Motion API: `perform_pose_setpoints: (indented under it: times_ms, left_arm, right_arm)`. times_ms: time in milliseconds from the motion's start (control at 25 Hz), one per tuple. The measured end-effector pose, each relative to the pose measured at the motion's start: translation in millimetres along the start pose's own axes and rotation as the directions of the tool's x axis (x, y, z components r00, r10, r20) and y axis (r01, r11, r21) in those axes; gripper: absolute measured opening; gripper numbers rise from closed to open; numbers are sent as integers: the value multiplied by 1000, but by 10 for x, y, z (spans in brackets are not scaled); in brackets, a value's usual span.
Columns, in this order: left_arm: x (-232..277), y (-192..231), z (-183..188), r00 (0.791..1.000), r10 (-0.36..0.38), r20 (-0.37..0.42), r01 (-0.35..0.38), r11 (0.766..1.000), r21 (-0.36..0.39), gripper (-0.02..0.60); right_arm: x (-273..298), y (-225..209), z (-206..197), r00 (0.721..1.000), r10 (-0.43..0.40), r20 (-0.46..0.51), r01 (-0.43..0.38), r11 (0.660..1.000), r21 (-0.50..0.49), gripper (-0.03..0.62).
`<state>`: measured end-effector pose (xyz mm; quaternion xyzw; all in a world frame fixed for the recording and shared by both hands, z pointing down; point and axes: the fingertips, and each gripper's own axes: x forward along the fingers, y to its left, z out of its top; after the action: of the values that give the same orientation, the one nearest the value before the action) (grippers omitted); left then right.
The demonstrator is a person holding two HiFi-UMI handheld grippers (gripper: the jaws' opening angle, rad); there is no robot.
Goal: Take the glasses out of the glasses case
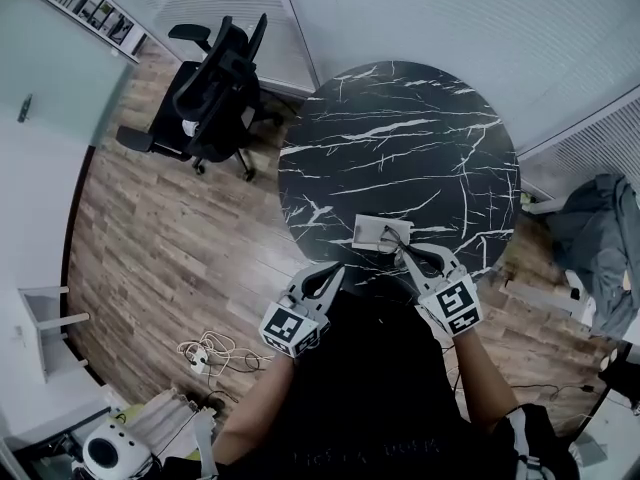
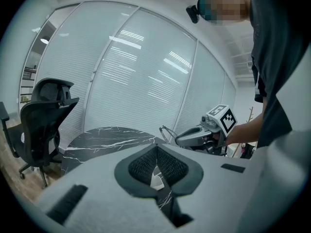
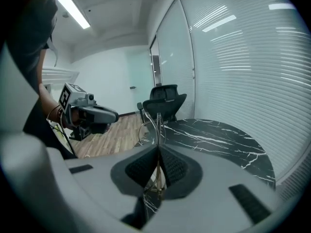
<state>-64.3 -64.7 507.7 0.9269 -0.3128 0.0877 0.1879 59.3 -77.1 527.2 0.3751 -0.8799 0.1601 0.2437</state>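
A small pale glasses case (image 1: pixel 372 232) lies open on the near edge of the round black marble table (image 1: pixel 400 138). My right gripper (image 1: pixel 402 254) hovers just to the right of it, shut on thin wire-framed glasses (image 3: pixel 155 127); the frame stands up between the pads (image 3: pixel 171 165). From the left gripper view the glasses (image 2: pixel 166 132) stick out ahead of the right gripper (image 2: pixel 194 136). My left gripper (image 1: pixel 336 269) hangs at the table's near rim, left of the case, shut with nothing in it (image 2: pixel 156 149). A pale bit of the case (image 2: pixel 156 178) shows below its pads.
A black office chair (image 1: pixel 215 98) stands on the wood floor left of the table. Cables and a power strip (image 1: pixel 205 353) lie on the floor at the near left. Grey clothing (image 1: pixel 600 238) is draped at the right. Blind-covered glass walls run behind the table.
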Motion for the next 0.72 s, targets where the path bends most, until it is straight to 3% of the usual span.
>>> perform_pose_setpoints:
  times_ms: [720]
  left_arm:
    - [-33,-108,229,999,2,45,-2,1000,10,18]
  right_arm:
    - [-557,24,134,993,-48,111,34,992,124,34]
